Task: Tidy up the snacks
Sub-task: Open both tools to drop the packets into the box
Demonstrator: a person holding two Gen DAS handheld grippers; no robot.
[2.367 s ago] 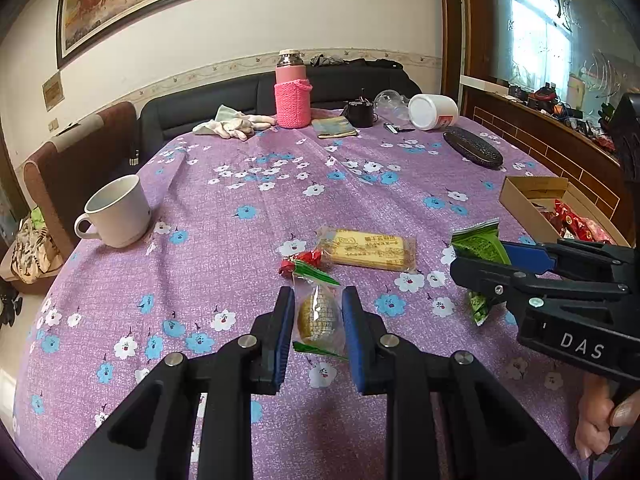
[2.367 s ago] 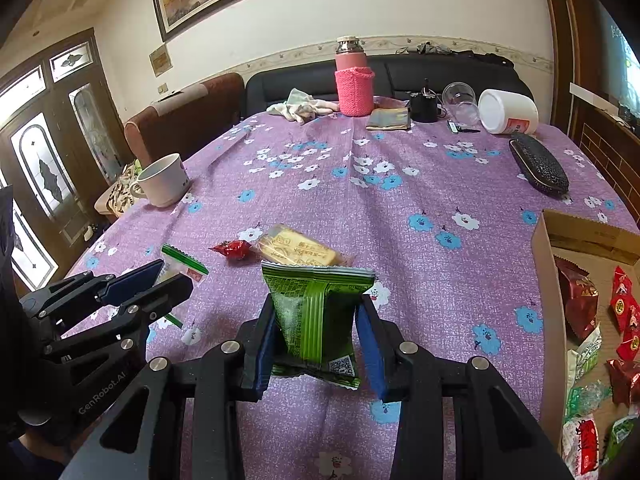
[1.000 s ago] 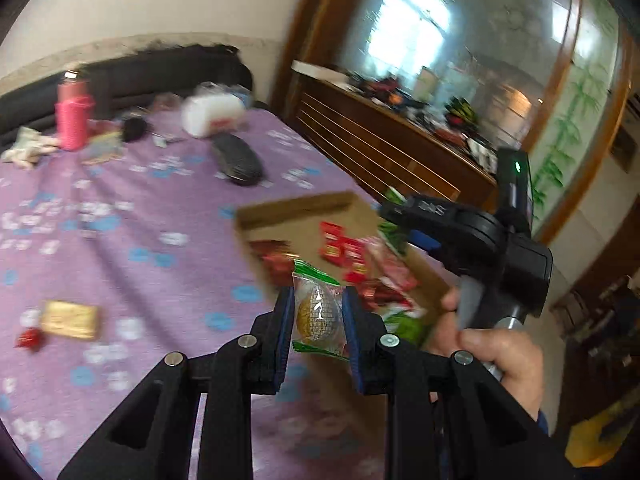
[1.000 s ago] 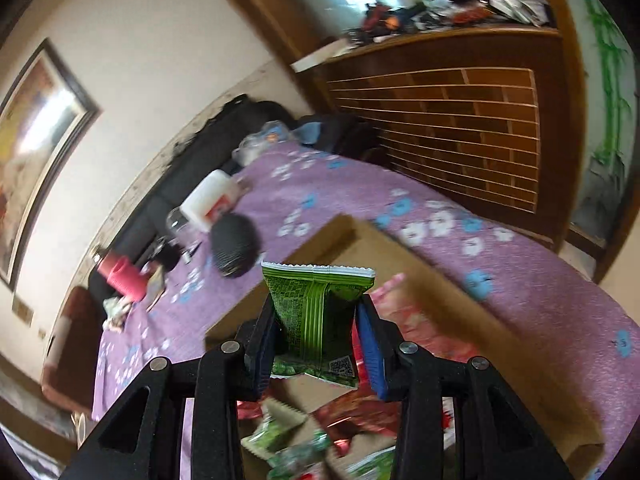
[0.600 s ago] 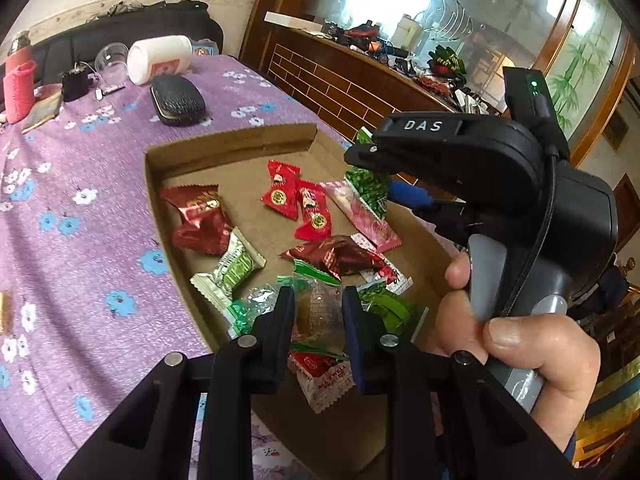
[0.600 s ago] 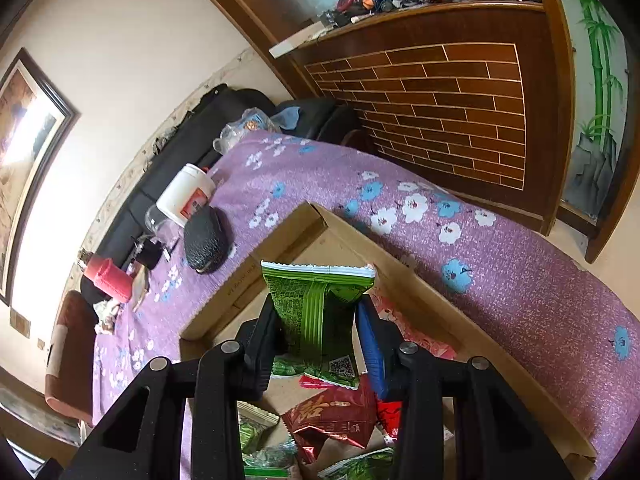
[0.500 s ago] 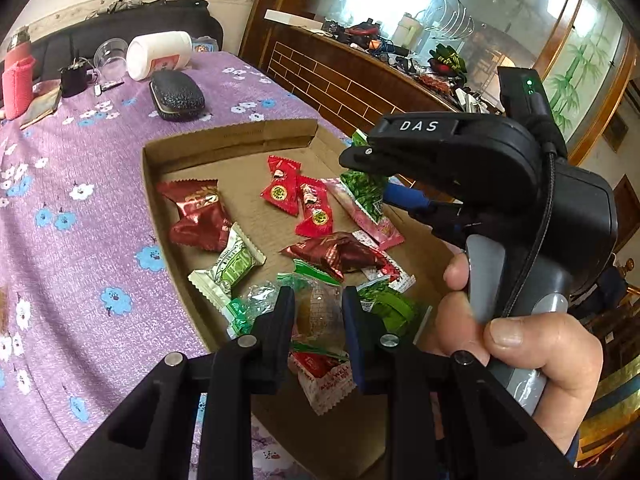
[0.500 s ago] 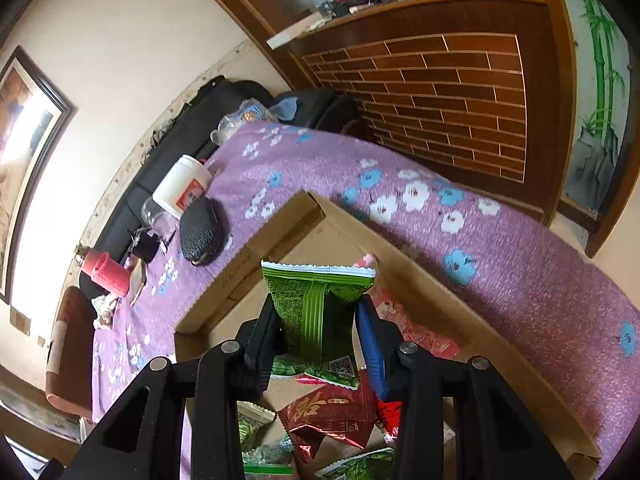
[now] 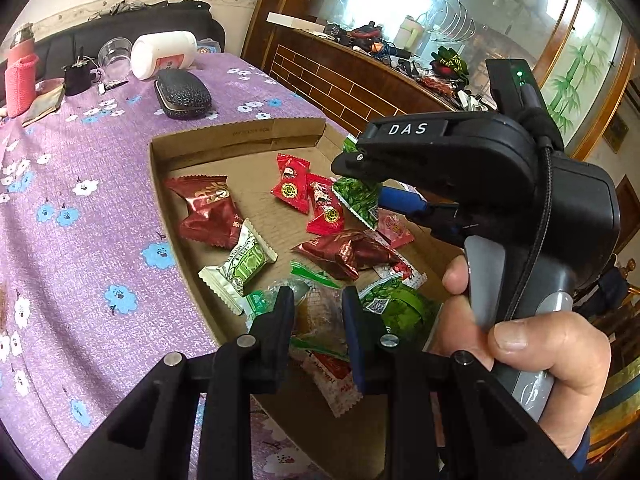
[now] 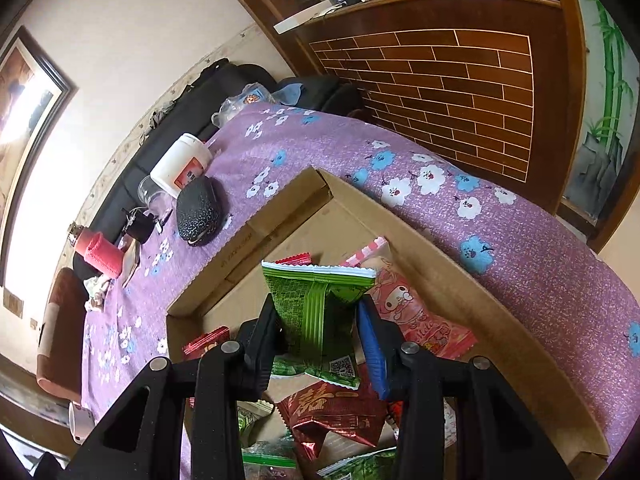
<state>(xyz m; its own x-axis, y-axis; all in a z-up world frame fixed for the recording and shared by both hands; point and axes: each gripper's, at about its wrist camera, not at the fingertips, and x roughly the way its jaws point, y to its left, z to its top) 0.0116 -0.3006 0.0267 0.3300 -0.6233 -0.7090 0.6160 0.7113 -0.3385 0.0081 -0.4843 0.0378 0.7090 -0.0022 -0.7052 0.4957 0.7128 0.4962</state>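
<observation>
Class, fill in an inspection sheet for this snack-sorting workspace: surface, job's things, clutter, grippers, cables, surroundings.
Surface: purple floral tablecloth.
Job's things: cardboard box holding wrapped snacks; clear-wrapped snack; green packet.
Clutter: white jar, black case, pink flask.
Grippers: left hand-held gripper shut on the clear-wrapped snack; right hand-held gripper shut on the green packet; both over the box.
Cables: black cord on the right unit.
Surroundings: black sofa, wooden cabinet.
</observation>
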